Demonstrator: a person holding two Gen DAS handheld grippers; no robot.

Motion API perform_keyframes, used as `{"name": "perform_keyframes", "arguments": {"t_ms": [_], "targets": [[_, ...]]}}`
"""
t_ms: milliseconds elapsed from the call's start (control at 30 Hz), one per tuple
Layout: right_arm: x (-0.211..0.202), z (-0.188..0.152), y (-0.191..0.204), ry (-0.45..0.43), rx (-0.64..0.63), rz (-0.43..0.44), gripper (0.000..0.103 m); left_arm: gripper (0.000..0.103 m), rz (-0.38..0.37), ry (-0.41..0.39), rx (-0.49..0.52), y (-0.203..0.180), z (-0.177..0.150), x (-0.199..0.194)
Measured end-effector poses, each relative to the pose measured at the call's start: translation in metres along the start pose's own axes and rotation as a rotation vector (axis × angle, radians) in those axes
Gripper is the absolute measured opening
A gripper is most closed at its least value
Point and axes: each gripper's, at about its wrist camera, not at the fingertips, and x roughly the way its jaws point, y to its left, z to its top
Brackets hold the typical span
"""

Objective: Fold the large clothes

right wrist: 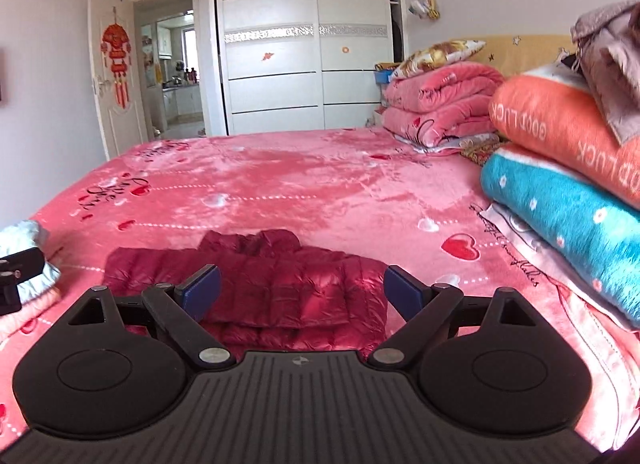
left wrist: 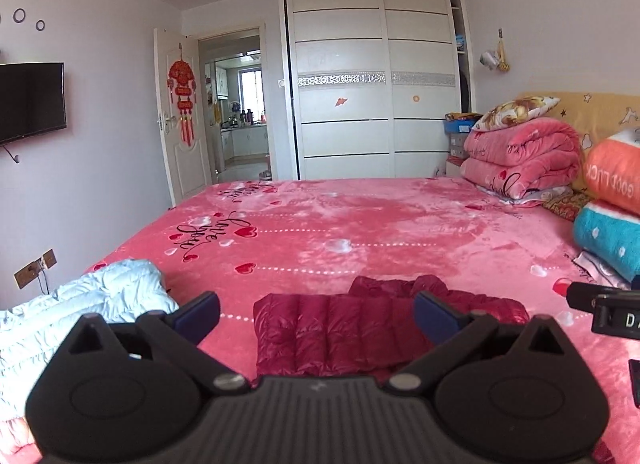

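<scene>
A dark red quilted down jacket point(left wrist: 340, 328) lies folded into a compact rectangle on the pink bed point(left wrist: 360, 224), its collar toward the far side. My left gripper point(left wrist: 316, 314) hovers open just in front of it, nothing between its blue pads. In the right wrist view the same jacket point(right wrist: 280, 276) lies ahead, and my right gripper point(right wrist: 302, 290) is open above its near edge, holding nothing. The right gripper's body point(left wrist: 608, 304) shows at the right edge of the left wrist view. A pale blue down coat point(left wrist: 80, 312) lies crumpled at the bed's left edge.
Folded pink quilts point(left wrist: 520, 160) and a pillow are stacked at the far right by the headboard. Orange and teal blankets point(right wrist: 560, 168) pile up on the near right. A white wardrobe point(left wrist: 372, 76) and an open door point(left wrist: 180, 124) stand beyond the bed.
</scene>
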Motion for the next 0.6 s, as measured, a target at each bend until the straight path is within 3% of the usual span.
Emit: {"name": "perform_keyframes", "arguments": {"t_ms": [300, 600], "targets": [[-0.023, 0.003, 0.016, -0.08, -0.031, -0.008, 0.103, 0.102, 0.022, -0.079, -0.027, 0.022, 0.018, -0.048], [-0.031, 0.005, 0.019, -0.1, -0.083, 0.063, 0.103, 0.102, 0.073, -0.133, -0.053, 0.039, 0.015, -0.074]]}}
